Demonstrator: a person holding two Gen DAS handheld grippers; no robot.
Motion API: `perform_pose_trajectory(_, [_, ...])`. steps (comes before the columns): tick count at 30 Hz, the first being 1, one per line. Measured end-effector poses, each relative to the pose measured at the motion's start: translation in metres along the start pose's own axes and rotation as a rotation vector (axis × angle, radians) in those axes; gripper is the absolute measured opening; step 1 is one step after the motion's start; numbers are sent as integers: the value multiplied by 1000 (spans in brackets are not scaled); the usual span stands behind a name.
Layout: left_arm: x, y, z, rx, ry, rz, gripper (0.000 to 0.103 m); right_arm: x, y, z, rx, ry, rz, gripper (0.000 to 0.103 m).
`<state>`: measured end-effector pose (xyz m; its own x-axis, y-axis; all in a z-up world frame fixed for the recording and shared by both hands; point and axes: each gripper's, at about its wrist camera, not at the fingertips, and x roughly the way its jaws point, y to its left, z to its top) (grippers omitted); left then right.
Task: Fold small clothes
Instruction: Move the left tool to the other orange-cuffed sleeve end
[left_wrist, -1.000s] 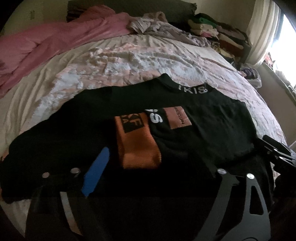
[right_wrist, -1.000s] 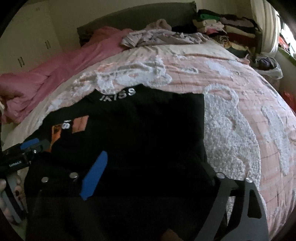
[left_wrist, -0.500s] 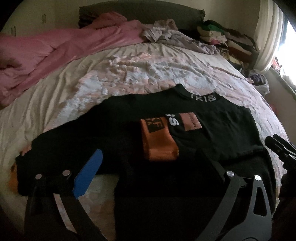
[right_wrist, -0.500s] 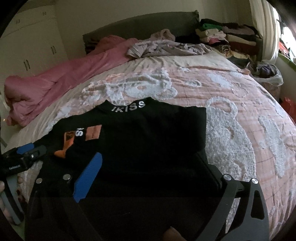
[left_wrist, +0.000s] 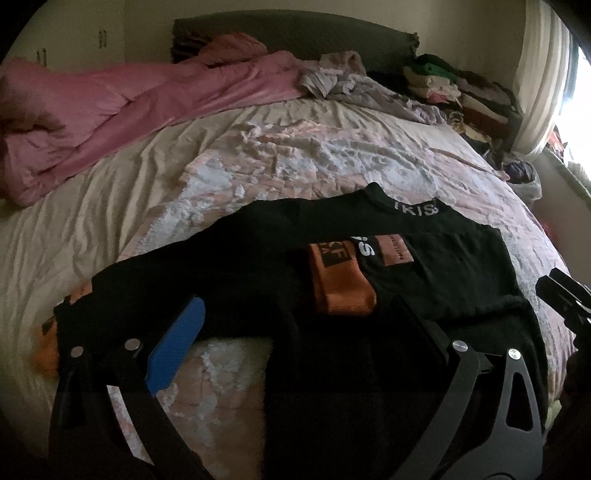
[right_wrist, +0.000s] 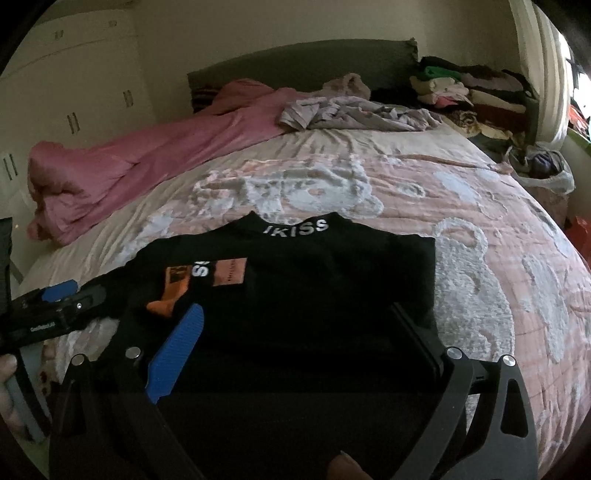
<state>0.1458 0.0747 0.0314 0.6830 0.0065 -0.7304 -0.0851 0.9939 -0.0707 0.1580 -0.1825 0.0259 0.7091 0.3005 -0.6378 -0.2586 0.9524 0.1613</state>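
A black top with white "IKISS" lettering on its collar lies spread on the bed, also in the right wrist view. An orange sleeve cuff is folded onto its chest; the other sleeve stretches left to an orange cuff. My left gripper is open and empty, above the top's lower left part. My right gripper is open and empty, above the top's lower hem. The left gripper shows at the left edge of the right wrist view.
The pink and white bedspread covers the bed. A pink blanket lies along the far left. Crumpled lilac clothes lie near the headboard. A stack of folded clothes sits at the far right by the curtain.
Both grippers have pulled back and up from the top, so more of the bed shows. The left sleeve now shows stretched out with bedspread below it.
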Motion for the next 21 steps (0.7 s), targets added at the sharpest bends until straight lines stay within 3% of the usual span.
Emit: perform_pose_trajectory(21, [-29, 59, -10, -105, -41, 52, 93, -12, 80, 4, -114, -4, 98, 98])
